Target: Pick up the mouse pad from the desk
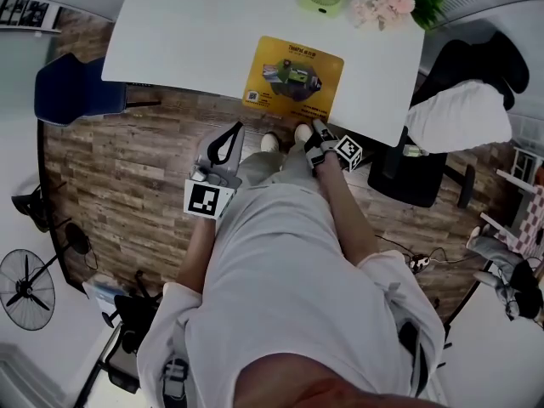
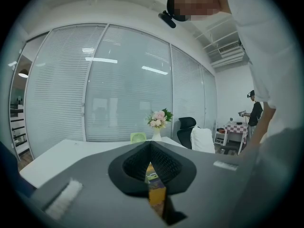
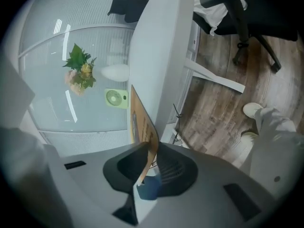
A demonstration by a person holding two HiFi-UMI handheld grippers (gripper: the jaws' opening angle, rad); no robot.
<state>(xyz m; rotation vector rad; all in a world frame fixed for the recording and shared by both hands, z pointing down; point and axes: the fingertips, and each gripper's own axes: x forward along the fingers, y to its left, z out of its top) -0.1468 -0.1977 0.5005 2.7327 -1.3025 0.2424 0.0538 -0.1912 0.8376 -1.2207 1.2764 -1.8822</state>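
There's print across the yellow mouse pad (image 1: 294, 78), but it's too small to read here.

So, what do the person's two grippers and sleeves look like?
Both the left gripper and the right gripper have grey bodies with black, ribbed fingers. Each carries a white cube with black square markers. The person wears a white short-sleeved shirt.

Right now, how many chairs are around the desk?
2: a blue chair at the white desk's left end, a black office chair at its right. Others may be hidden.
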